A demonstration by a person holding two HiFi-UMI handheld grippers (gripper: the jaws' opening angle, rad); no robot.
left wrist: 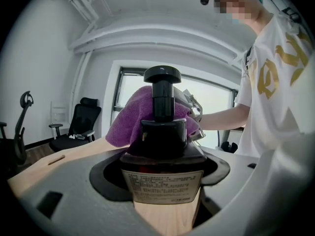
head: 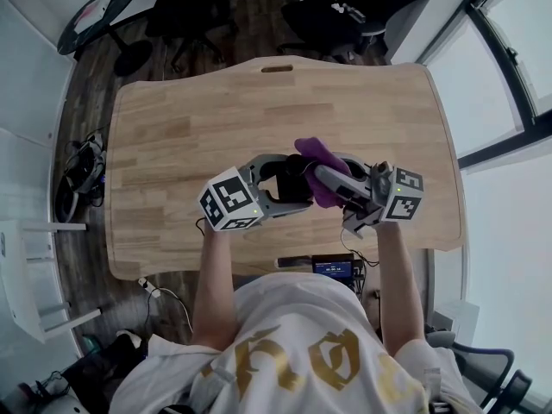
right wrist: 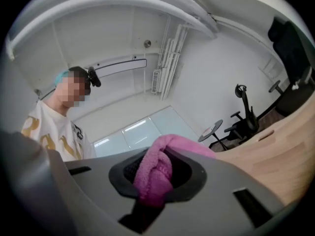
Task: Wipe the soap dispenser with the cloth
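A dark soap dispenser (left wrist: pixel 165 154) with a black pump head and a white label is clamped between the jaws of my left gripper (head: pixel 289 179), held above the wooden table (head: pixel 190 119). In the head view the bottle (head: pixel 291 186) shows only as a dark shape between the two grippers. My right gripper (head: pixel 326 178) is shut on a purple cloth (head: pixel 317 162), a fold of it (right wrist: pixel 155 173) bunched between the jaws. The cloth (left wrist: pixel 134 119) presses against the far side of the bottle, behind its pump.
Black office chairs (head: pixel 194 11) stand beyond the table's far edge. A small round table (head: pixel 97 11) is at far left. A black device (head: pixel 332 267) hangs at the near edge. Cables lie on the floor (head: pixel 82 166) left. Windows (head: pixel 500 50) line the right side.
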